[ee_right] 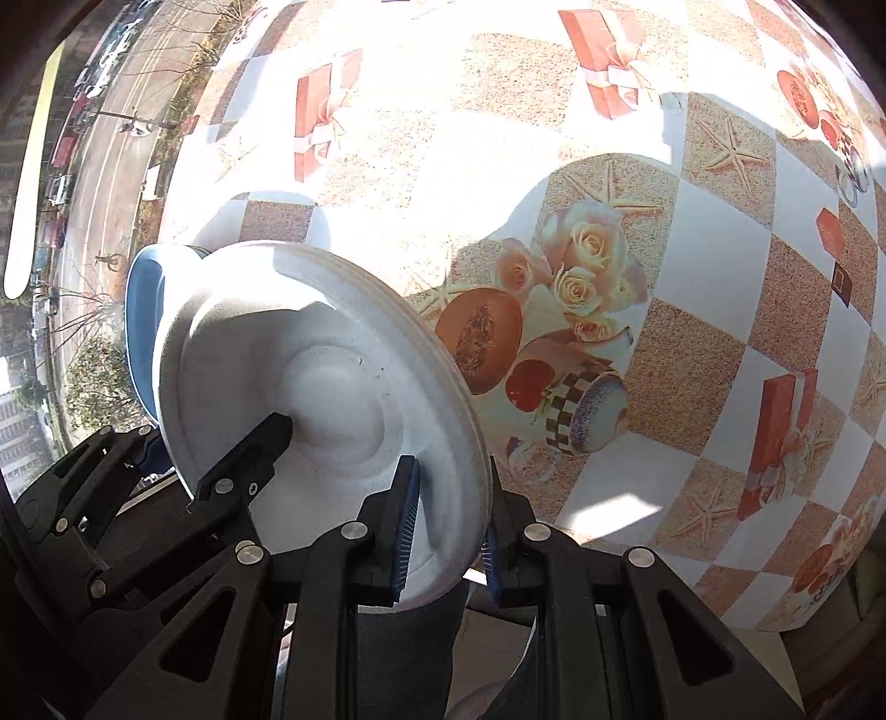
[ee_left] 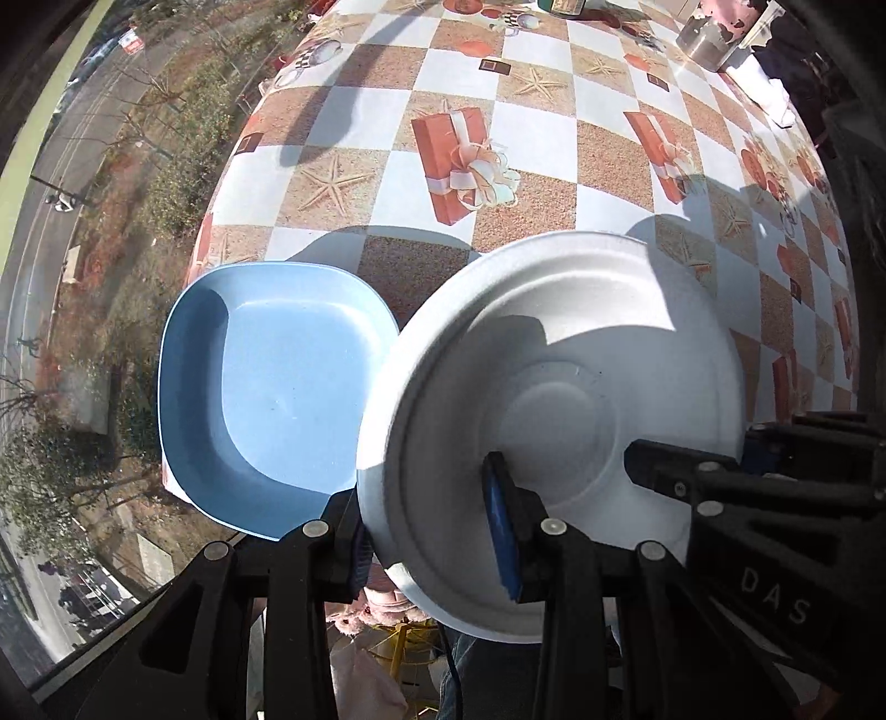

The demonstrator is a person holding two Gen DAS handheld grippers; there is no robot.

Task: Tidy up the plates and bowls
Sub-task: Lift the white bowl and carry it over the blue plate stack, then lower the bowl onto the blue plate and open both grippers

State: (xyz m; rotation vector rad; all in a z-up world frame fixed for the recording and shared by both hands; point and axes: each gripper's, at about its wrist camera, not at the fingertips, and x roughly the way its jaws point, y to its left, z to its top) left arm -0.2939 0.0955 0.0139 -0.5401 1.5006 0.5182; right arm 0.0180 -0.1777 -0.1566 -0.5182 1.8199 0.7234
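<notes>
We log the scene from left to right. At the far left of the left wrist view, a window looks down on a street and shrubs. Next comes the blue plate (ee_left: 266, 399), squarish with rounded corners, lying at the near left edge of the table (ee_left: 531, 138) and partly overhanging it. Just to its right, overlapping its right rim in that view, is the white foam plate (ee_left: 554, 399), tilted and raised off the patterned tablecloth.

The left gripper (ee_left: 432, 537) is clamped on the near left rim of the white foam plate, one blue pad on each face. The right gripper (ee_right: 443, 545) is clamped on the same plate's near right rim, likewise with a pad on either side.

In the right wrist view the left gripper's black finger lies across the plate's face. A metal canister (ee_left: 714, 33) stands far right on the table.
</notes>
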